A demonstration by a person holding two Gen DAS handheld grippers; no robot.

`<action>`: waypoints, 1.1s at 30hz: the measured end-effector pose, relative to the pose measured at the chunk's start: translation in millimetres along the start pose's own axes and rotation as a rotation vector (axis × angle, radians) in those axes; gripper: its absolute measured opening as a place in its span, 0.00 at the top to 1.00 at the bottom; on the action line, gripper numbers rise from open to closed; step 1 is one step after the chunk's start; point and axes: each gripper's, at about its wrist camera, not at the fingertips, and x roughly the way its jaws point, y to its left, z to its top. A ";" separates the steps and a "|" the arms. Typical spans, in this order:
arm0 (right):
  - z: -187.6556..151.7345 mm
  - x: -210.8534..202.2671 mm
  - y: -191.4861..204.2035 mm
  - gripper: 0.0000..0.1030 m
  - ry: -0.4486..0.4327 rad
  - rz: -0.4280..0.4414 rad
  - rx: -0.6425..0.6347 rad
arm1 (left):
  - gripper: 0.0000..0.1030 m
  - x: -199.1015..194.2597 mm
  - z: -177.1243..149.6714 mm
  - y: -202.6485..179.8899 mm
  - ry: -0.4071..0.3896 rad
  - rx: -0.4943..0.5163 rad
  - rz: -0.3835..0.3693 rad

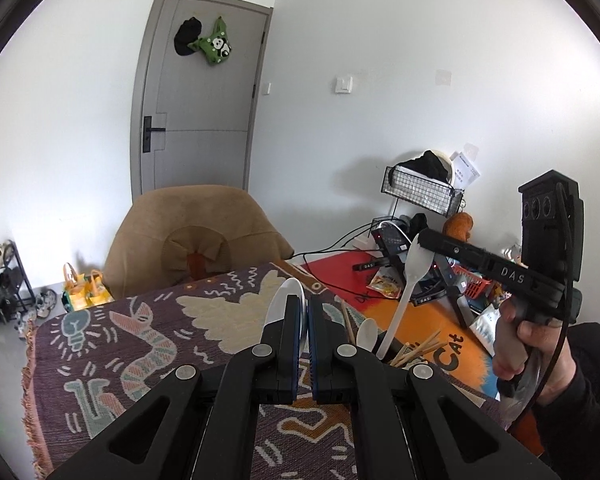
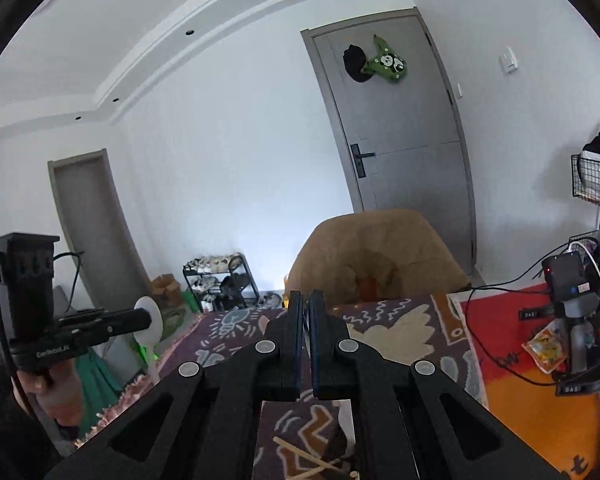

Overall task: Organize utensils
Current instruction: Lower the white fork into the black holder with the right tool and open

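The long white spoon [image 1: 410,280] is smooth matte plastic with an oval bowl and a slim, slightly flared handle. It stands nearly upright, bowl upward, pinched at the bowl by the right gripper [image 1: 422,240], whose black jaws are clenched on it; its handle end drops toward a dark holder [image 1: 392,354] on the table. In that holder sit a shorter white spoon [image 1: 367,334], bowl up, and a fan of thin pale wooden sticks [image 1: 414,350], probably chopsticks.

The left gripper [image 1: 305,320] holds a second white plastic spoon [image 1: 286,300]: its rounded glossy bowl rises behind the left finger, and the blue-padded jaws stand almost together around it. In the right wrist view the same spoon [image 2: 150,316] shows at the tip of the left gripper [image 2: 146,318], bowl up and handle hanging downward. A hand [image 1: 516,340] in a dark sleeve grips the right tool's handle.

Both grippers hover above a woven tablecloth [image 1: 120,352], coarse and purple-brown, patterned with a cream wing, a striped snake and a lightbulb, fringed at its edge. To its right lies a smooth red and orange mat [image 1: 436,320] with black lettering. Behind the table stands a tan padded chair [image 1: 192,228], soft and rounded, in front of a flat grey door [image 1: 200,100]. A black wire basket [image 1: 420,190] stands at the right.
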 end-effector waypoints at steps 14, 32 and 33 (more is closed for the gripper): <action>-14.0 -30.3 -22.7 0.46 0.028 -0.055 0.075 | 0.97 20.5 11.9 -14.2 -0.051 -0.049 -0.088; -77.9 -103.3 -82.9 0.39 0.004 -0.186 0.247 | 0.97 72.8 31.6 -65.9 -0.108 -0.079 -0.302; -82.7 -105.7 -86.9 0.39 0.004 -0.192 0.260 | 0.97 77.3 31.4 -67.9 -0.107 -0.082 -0.315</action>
